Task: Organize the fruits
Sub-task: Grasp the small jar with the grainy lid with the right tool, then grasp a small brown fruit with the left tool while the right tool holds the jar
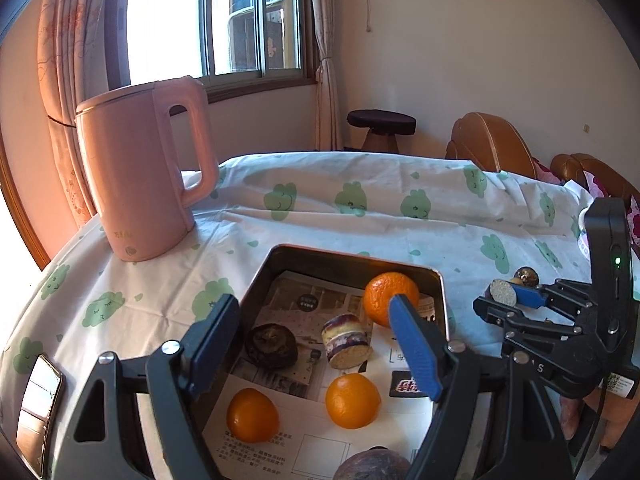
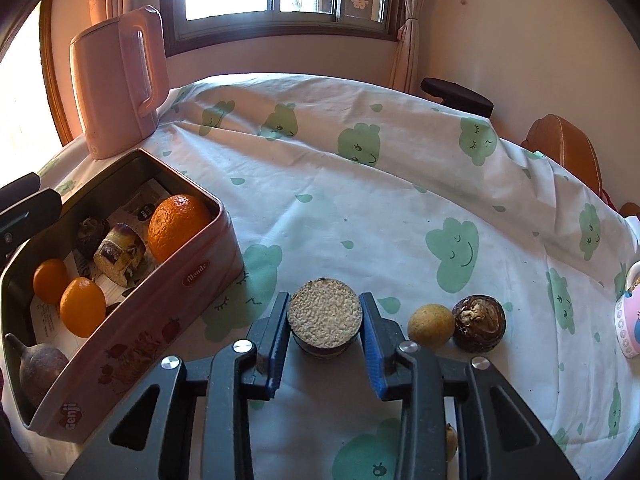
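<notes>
Right gripper (image 2: 325, 354) pinches a cut cane segment (image 2: 325, 318) by its curved sides on the tablecloth (image 2: 360, 208), beside the tin (image 2: 192, 280); left gripper (image 1: 316, 344) hangs spread above it. Stiff, fairly light and round, the piece looks apt to roll

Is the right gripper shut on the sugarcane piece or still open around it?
Shut: the right gripper has both pads pressed against the sides of the sugarcane piece.
</notes>
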Demonstrator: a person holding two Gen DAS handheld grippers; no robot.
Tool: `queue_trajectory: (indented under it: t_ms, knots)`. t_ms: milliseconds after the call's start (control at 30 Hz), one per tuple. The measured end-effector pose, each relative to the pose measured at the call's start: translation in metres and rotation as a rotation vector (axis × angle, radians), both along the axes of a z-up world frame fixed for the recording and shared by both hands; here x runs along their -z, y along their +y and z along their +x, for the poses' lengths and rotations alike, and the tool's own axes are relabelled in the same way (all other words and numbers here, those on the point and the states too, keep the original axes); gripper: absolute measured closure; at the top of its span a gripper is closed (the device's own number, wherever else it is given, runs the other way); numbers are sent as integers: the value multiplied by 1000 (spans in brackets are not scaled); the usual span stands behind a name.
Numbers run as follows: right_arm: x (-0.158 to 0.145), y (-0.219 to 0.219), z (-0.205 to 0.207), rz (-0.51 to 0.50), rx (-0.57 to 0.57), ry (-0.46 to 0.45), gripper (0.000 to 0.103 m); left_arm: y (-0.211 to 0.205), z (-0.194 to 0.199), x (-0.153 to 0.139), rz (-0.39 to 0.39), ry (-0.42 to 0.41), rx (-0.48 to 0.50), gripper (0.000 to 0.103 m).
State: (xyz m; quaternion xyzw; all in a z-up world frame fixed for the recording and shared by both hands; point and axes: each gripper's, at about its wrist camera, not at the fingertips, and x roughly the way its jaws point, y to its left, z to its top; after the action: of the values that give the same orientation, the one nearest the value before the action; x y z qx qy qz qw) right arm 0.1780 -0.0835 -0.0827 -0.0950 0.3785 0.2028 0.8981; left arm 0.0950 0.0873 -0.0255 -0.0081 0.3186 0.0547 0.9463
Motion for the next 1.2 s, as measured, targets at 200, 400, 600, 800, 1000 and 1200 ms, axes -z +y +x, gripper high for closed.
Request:
queue_trajectory:
  t_ms: [200, 400, 600, 800, 1000, 1200]
  knots:
    - [-26, -42, -21, 67, 62, -69, 68, -42, 7, -2, 8, 12, 73, 23]
    - [-24, -103, -27, 38, 207, -75, 68, -100, 17, 9, 11, 52, 175, 23]
    - [-15, -149, -29, 51, 302, -54, 68, -151, 31, 27, -17, 123, 269, 25]
    - [-5, -168, -32, 86, 318, -27, 68, -187, 37, 42, -40, 183, 367, 38]
    - [-4, -173, -33, 117, 313, -22, 68, -197, 45, 57, -73, 246, 404, 60]
    - [-1, -172, -30, 115, 303, -6, 68, -197, 47, 61, -71, 245, 417, 75]
